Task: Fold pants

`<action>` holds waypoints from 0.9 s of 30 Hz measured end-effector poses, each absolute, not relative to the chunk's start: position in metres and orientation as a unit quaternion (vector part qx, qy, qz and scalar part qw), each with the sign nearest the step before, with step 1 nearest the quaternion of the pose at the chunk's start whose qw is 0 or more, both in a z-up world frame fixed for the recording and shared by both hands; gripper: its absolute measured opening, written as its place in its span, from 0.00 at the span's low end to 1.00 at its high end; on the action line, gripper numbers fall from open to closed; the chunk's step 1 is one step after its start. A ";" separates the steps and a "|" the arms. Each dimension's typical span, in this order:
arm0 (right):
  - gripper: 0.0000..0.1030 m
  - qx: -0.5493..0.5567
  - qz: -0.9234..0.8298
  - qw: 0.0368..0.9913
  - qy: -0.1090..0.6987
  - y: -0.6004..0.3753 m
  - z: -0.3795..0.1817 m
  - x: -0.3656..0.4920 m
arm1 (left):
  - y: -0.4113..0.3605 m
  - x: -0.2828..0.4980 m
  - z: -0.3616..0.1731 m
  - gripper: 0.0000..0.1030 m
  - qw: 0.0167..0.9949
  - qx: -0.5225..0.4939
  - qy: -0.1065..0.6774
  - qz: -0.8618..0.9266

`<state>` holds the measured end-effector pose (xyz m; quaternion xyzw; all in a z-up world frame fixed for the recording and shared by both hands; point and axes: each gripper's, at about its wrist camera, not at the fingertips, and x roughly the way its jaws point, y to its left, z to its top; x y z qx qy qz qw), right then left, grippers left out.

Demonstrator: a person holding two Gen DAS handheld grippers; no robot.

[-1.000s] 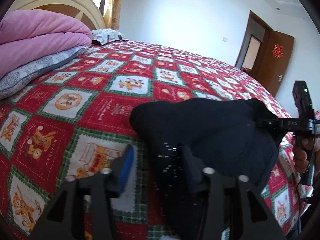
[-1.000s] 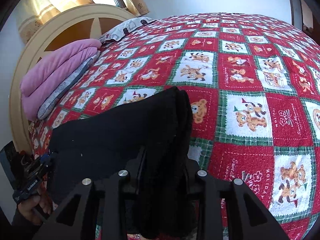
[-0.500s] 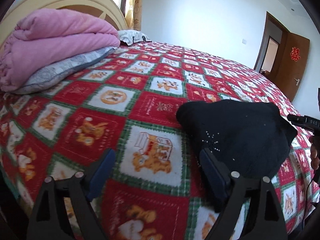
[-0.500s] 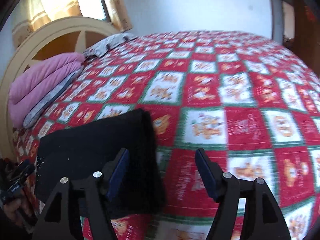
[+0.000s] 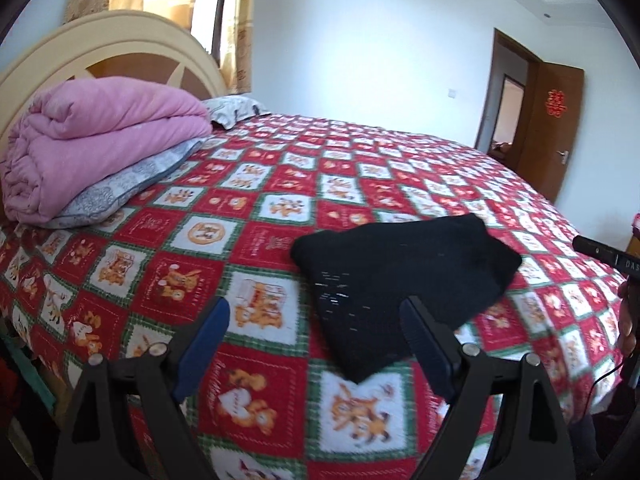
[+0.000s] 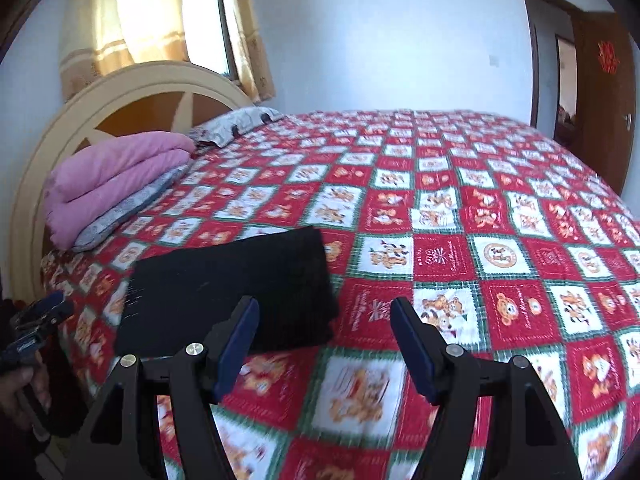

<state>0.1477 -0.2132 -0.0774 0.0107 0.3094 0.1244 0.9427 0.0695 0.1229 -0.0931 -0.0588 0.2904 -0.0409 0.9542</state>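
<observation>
Both grippers, the left gripper (image 5: 316,344) and right gripper (image 6: 324,340), are hanging open and empty nearer than the folded black pants (image 5: 400,280) lying on the red bedspread (image 6: 500,248), whose thick bundle may be springing loose.

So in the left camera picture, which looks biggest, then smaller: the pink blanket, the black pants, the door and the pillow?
Biggest to smallest, as they look in the left wrist view:
1. pink blanket and black pants: about alike; the pants lie nearer the camera, so no ranking.
2. door: far away, so it only looks small.
3. pillow
</observation>
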 end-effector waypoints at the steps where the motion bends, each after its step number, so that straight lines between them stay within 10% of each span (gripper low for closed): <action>1: 0.67 0.007 0.126 0.945 0.303 -0.210 -0.074 0.138 | 0.119 0.064 -0.090 0.87 0.955 -0.058 0.286 -0.046; 27: 0.68 -0.025 0.136 0.959 0.246 -0.177 -0.042 0.043 | 0.095 0.029 -0.050 1.00 0.970 -0.064 0.220 -0.079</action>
